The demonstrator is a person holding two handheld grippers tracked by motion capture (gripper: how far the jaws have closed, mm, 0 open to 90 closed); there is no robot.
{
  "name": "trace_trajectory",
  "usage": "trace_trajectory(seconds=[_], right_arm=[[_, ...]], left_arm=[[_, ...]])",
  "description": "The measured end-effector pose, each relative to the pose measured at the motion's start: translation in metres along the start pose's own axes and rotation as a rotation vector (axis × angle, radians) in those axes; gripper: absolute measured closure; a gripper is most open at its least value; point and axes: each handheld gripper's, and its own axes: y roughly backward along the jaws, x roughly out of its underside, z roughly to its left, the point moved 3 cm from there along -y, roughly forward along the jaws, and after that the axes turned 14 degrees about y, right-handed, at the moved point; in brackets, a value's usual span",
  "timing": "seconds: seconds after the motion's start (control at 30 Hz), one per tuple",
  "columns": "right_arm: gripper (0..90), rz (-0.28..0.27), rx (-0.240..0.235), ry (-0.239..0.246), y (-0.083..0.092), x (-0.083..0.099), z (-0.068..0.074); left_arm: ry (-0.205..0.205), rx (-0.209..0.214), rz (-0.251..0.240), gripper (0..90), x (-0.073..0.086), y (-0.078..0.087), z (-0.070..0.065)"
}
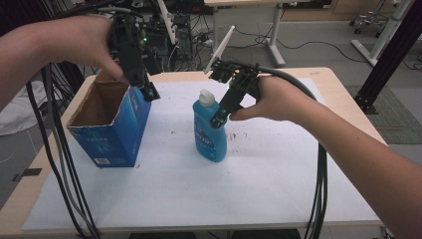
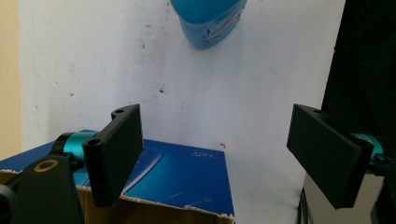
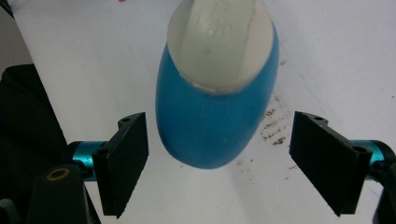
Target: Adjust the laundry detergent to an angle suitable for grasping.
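A blue bottle point(image 1: 210, 132) with a white cap point(image 1: 206, 97) stands upright on the white sheet near the table's middle. My right gripper point(image 1: 217, 119) comes at it from the right, tilted down, open; in the right gripper view the bottle point(image 3: 215, 116) sits between the two black pads point(image 3: 126, 158) without either touching it. An open blue cardboard box point(image 1: 112, 124) stands at the left. My left gripper point(image 1: 148, 92) hovers open over the box's right wall; the left gripper view looks down past its pads point(image 2: 116, 149) at the box wall point(image 2: 182, 175) and the bottle's base point(image 2: 208, 21).
The white sheet point(image 1: 199, 189) covers most of the wooden table point(image 1: 343, 99). Black cables point(image 1: 318, 194) trail off the front edge at both sides. Behind the table are a desk leg, wires and electronics on the floor.
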Motion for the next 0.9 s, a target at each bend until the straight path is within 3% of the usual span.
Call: trace_trajectory(seconds=[0.33,0.9], right_arm=[[19.1,0.030,-0.005,0.014,-0.014,-0.009,0.001],[19.2,0.074,0.010,-0.005,-0.032,-0.017,0.000]], left_arm=[[-0.004,-0.001,0.002,18.6,0.001,0.001,0.000],[-0.004,-0.001,0.000,18.6,0.000,0.001,0.000]])
